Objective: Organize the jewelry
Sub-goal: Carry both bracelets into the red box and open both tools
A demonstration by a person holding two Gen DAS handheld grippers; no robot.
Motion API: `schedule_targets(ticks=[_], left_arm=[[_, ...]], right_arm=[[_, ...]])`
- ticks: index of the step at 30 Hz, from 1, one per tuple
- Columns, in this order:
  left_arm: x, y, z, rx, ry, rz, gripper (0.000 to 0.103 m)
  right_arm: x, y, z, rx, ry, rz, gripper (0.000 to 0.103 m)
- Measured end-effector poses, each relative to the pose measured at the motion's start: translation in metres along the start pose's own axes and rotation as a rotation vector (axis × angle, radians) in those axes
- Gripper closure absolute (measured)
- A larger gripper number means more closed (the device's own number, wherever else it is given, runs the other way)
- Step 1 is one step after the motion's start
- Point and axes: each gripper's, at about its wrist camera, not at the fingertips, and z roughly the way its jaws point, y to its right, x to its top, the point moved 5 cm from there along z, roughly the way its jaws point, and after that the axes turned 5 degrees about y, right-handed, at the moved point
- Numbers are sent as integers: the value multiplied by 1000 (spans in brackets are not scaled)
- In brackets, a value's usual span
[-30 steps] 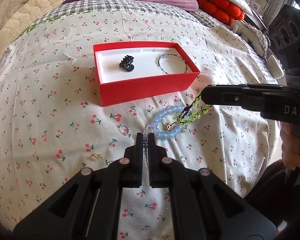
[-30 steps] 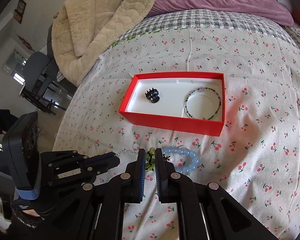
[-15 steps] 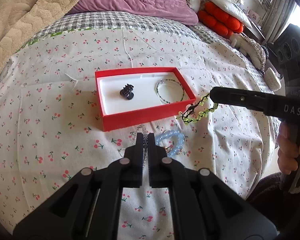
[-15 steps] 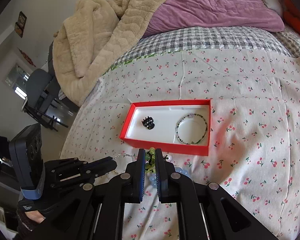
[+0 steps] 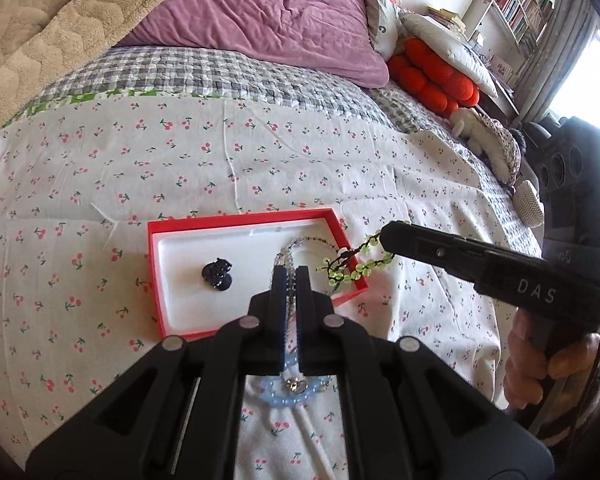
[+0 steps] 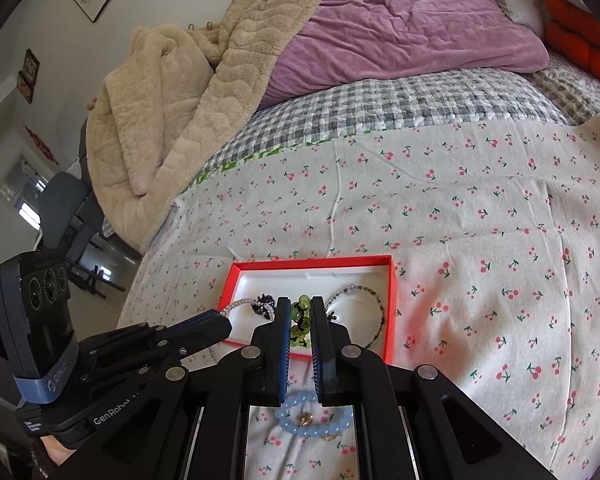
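Both bracelets carried over the open red cardboard box (image 5: 256, 322)

Left wrist view: the left gripper (image 5: 290, 270) is pinching a clear crystal-bead bracelet (image 5: 283, 257) above the box's white liner, right of the black hair claw (image 5: 217, 275); the right gripper (image 5: 384, 236) is dangling a green glass-bead bracelet on black cord (image 5: 350, 266) over the right wall.
Right wrist view: its jaws are clamping the green beads, box directly below and ahead; the pale-blue bead bracelet (image 6: 314, 420) is lying behind on the cherry-print sheet (image 6: 480, 240).
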Motion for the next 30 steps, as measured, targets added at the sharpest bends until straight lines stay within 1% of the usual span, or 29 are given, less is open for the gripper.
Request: schedule_targets(ticks=[5,10,15,19,24,29,30], left_arm=[[7,-11,19,12,6,-43,98],[9,-33,27,58,-1,-84,98],[9,-51,26,116,5,-100,98],[5,-63,31,166,-11,-103,98],[0,-69,35,204,-32,-102,98],[2,-66,30,206,-19,-91,98],[2,-66,29,206,-19,-91,96]], right_arm=[[2,7,11,16,9,10,94],[-2,3,24,25,-5,-5,94],[-2,-4,37,47,-21,-4,94],[-6,-10,48,58,-43,-12,94],[-10,-5,52,1,-57,-51,94],[-6,8,47,-43,-44,-49,93],[-5,9,46,-52,-38,-53,93]])
